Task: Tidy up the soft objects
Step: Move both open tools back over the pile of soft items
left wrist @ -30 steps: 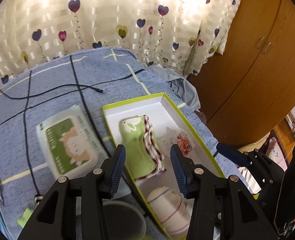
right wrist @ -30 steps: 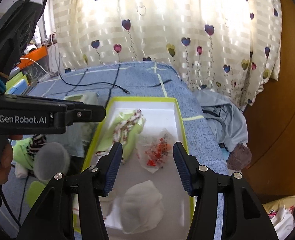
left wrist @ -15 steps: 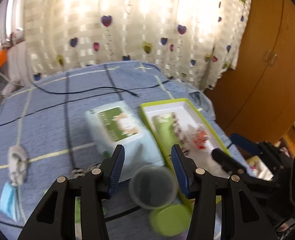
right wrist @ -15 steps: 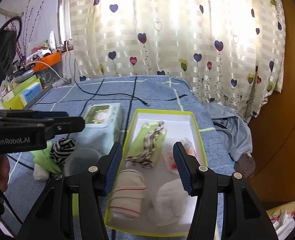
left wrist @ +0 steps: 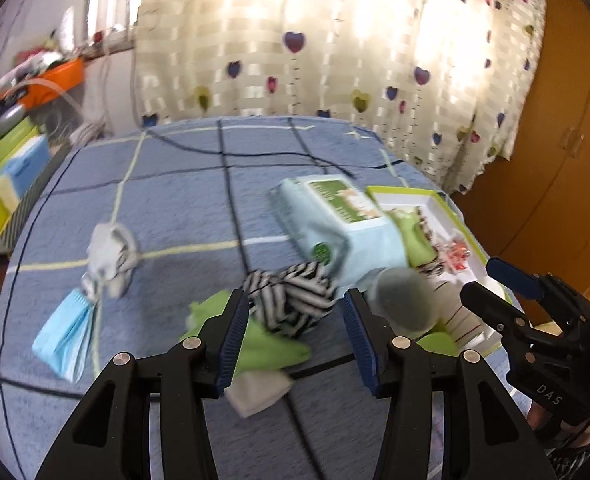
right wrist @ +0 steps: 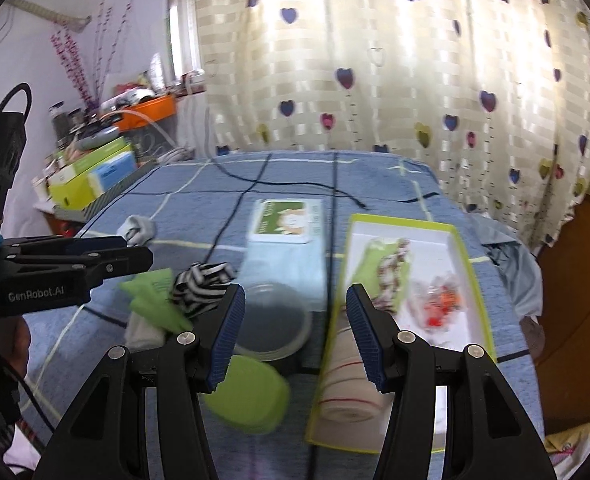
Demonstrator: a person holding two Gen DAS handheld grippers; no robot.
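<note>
bed: blue checked cover, carries everything.
box: green-rimmed, white inside, at 3 o'clock on the bed; holds a green sock, a rolled striped sock and a clear packet.
wipes pack: pale blue, just beside the box at its 9 o'clock.
striped sock ball: black and white, on green cloth, ahead of the left gripper.
left gripper: fingers apart, nothing between them.
right gripper: fingers apart, empty, above the box's 9 o'clock edge.

We see the wipes pack smeared by motion blur, and it hides the near side of the green-rimmed box.
</note>
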